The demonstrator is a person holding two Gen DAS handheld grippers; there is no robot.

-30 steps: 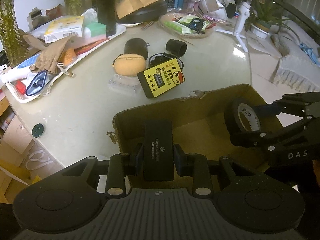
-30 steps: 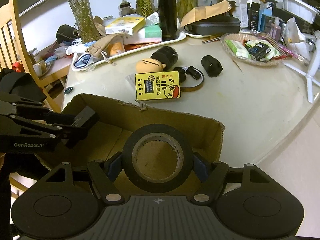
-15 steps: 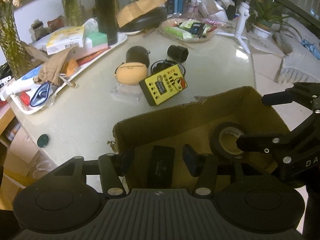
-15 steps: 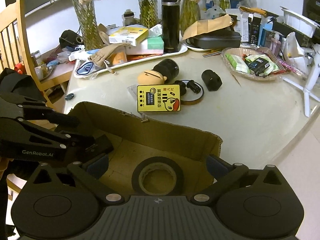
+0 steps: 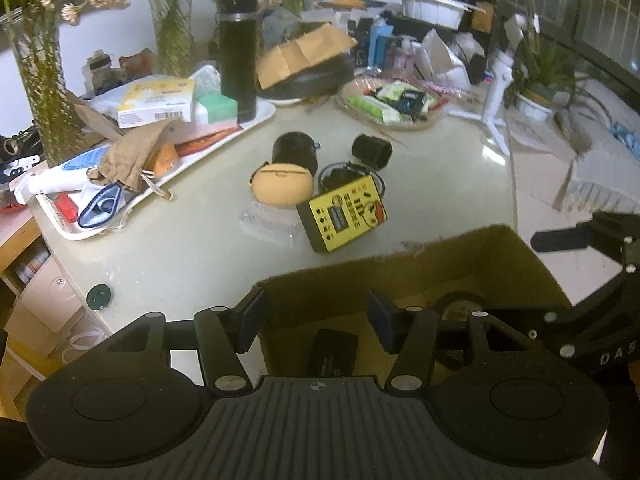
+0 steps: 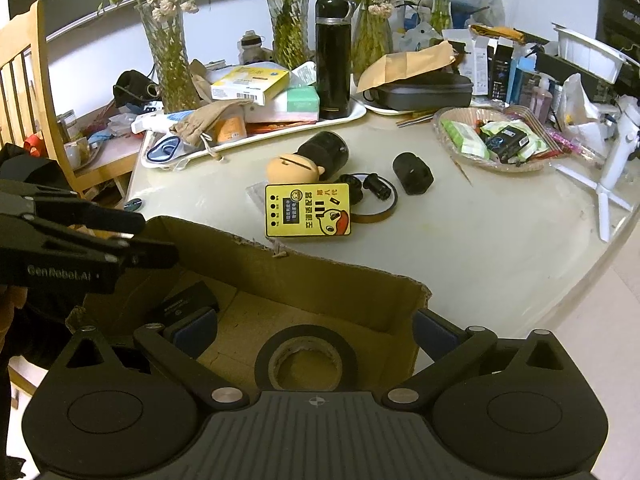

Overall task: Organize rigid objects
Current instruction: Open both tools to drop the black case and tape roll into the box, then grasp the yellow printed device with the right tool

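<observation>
Both grippers' jaws are spread and empty above the cardboard box [image 6: 332, 280]; tape roll [image 6: 306, 356] lies inside.

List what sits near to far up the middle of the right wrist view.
Black tape roll in the cardboard box → yellow adapter card → peach figurine → black flask.

The box [image 6: 328, 280] is brown cardboard, matt, with rough torn edges. The tape roll [image 6: 306, 360] in it looks matt black with a paper core. The surface [image 5: 180, 248] is pale, smooth and glossy. The flask [image 6: 333, 60] is glossy black with a metal band. The vases [image 6: 170, 56] are clear glass, the chair [image 6: 20, 80] bare wood, the pouch [image 5: 128, 156] coarse cloth.
</observation>
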